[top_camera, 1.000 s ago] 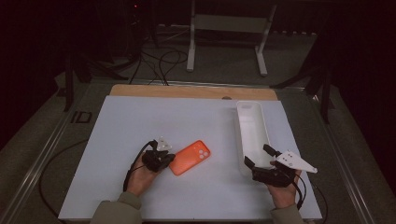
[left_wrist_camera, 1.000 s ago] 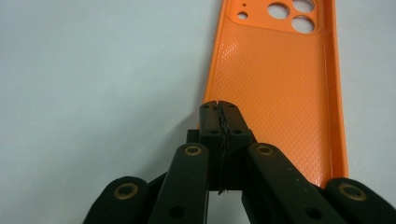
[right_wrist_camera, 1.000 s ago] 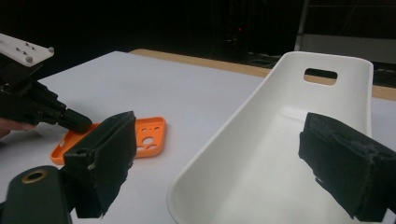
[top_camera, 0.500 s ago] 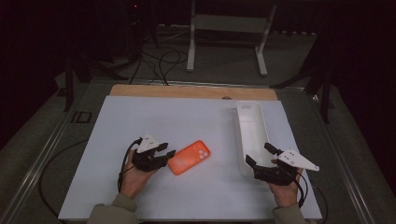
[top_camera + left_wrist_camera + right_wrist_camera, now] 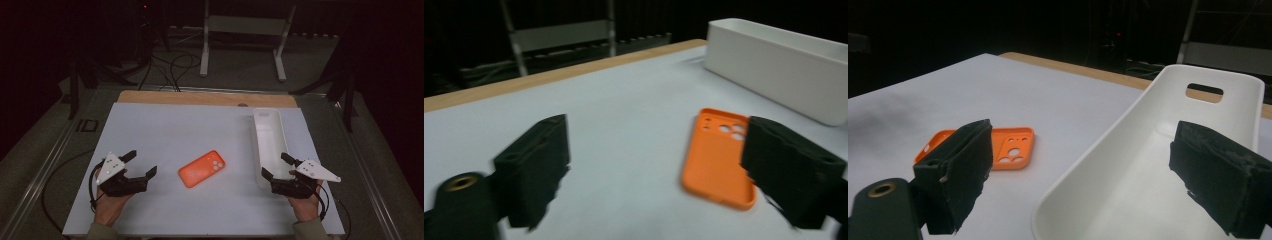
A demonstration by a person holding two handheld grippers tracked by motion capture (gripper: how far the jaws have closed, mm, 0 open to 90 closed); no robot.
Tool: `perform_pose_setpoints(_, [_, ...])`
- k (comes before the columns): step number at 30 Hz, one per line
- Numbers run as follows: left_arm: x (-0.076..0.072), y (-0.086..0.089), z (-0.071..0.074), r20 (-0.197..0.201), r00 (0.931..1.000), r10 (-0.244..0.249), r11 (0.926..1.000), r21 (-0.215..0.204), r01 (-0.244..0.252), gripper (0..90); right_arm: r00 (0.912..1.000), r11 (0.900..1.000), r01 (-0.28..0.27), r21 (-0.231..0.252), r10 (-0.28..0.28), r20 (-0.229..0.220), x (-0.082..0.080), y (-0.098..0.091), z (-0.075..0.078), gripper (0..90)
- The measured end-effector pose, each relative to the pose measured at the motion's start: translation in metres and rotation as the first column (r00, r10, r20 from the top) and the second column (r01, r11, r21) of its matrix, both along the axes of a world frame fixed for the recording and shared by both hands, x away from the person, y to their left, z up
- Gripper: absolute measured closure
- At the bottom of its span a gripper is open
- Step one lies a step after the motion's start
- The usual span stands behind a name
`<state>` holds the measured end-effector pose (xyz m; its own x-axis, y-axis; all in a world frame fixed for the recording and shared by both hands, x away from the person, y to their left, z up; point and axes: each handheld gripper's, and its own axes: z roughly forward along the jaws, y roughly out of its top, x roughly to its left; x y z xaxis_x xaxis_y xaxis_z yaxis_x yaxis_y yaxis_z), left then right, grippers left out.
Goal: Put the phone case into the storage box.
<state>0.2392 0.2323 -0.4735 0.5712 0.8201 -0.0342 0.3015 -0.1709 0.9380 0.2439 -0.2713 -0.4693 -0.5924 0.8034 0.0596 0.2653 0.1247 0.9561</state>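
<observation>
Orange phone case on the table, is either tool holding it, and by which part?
Nothing is held. The flat orange phone case lies free between the open left tool and open right tool.

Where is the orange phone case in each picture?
High view: orange phone case lies mid-table, left of the white bin.
Left gripper view: right of centre, before the bin.
Right gripper view: left of centre, beside the bin.
Shared landmark: the white bin.
</observation>
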Motion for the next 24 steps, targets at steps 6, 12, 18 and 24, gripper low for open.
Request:
perform_pose_setpoints(6, [-0.010,0.022,-0.001,0.035,0.9989,0.031,0.9983,-0.051,-0.029,0.2,1.0000,0.9999,-0.007,0.010,0.007,0.002,-0.002,0.002,-0.003,9.2])
perform_pose_setpoints(12, [-0.013,0.035,-0.001,0.037,0.9986,0.039,0.9948,-0.095,-0.035,0.2,0.9998,0.9997,-0.018,0.014,0.018,0.010,-0.005,0.004,-0.007,9.1])
perform_pose_setpoints(18, [-0.012,0.035,0.002,0.033,0.9993,0.019,0.9966,-0.081,-0.016,0.2,0.9991,0.9997,-0.022,0.008,0.021,0.038,-0.009,0.006,-0.008,9.1])
perform_pose_setpoints(24, [-0.011,0.034,0.006,0.022,0.9997,0.013,0.9975,-0.070,-0.011,0.2,0.9993,0.9997,-0.021,-0.009,0.021,0.032,-0.009,0.007,-0.011,9.1])
